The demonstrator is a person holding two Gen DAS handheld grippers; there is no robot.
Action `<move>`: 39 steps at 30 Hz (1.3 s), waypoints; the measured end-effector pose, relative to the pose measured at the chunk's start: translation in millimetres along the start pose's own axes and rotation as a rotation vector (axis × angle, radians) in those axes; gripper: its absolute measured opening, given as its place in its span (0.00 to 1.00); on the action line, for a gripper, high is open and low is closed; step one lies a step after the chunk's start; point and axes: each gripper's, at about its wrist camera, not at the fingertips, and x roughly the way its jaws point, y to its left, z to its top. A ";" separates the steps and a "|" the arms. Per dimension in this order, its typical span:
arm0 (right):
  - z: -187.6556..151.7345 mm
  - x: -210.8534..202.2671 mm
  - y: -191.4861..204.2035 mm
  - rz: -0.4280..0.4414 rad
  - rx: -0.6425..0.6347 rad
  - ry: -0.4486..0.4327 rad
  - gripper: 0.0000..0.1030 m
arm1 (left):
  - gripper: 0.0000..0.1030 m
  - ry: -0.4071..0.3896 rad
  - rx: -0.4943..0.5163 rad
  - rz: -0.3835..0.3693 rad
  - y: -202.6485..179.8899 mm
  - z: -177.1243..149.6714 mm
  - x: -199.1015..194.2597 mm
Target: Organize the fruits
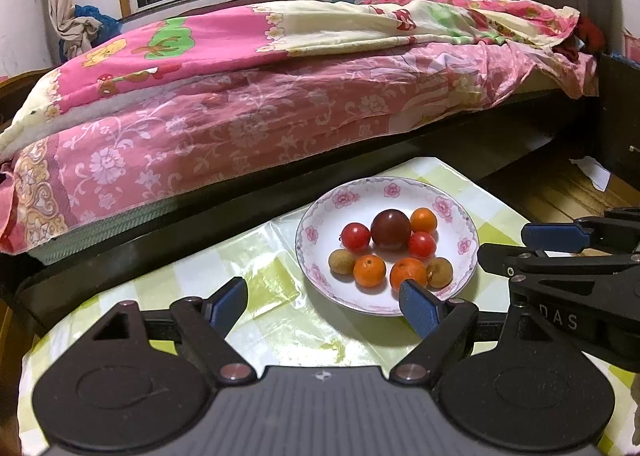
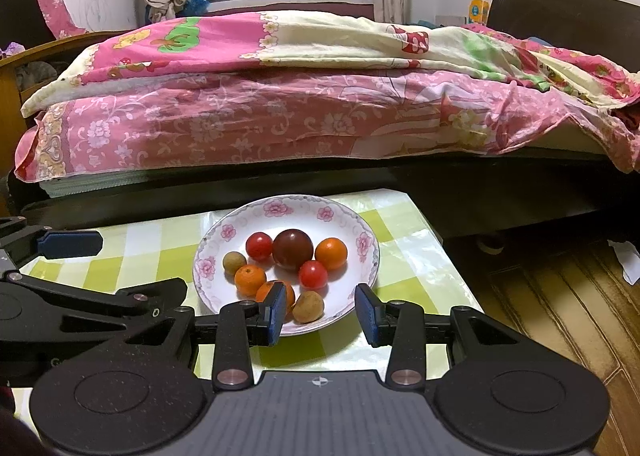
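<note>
A white plate with a pink flower rim [image 1: 466,246] [image 2: 362,246] sits on a small table. It holds a dark plum [image 1: 390,228] [image 2: 293,249], two red tomatoes [image 1: 355,236] [image 2: 259,246], three small oranges [image 1: 369,270] [image 2: 250,279] and two brown longans [image 1: 439,272] [image 2: 308,306]. My left gripper [image 1: 326,306] is open and empty, low over the table just left of the plate. My right gripper [image 2: 322,312] is open and empty at the plate's near rim, with a longan just beyond its fingertips.
The table has a green and white checked cloth [image 1: 256,256] [image 2: 132,252]. A bed with pink bedding [image 1: 240,111] [image 2: 280,107] runs close behind it. Wooden floor [image 2: 560,296] lies to the right. Each gripper shows at the edge of the other's view.
</note>
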 end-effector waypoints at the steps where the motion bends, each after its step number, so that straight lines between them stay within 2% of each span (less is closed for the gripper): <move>1: -0.8 -1.7 1.0 0.000 -0.002 0.000 0.34 | 0.88 0.002 -0.003 0.001 0.3 -0.7 -1.3; 13: -8.0 -15.6 8.6 0.003 -0.020 0.007 0.35 | 0.93 0.022 -0.040 0.021 4.7 -13.2 -16.5; 39: -23.5 -42.3 20.6 0.012 -0.044 0.014 0.36 | 0.95 0.034 -0.075 0.040 7.2 -33.8 -46.1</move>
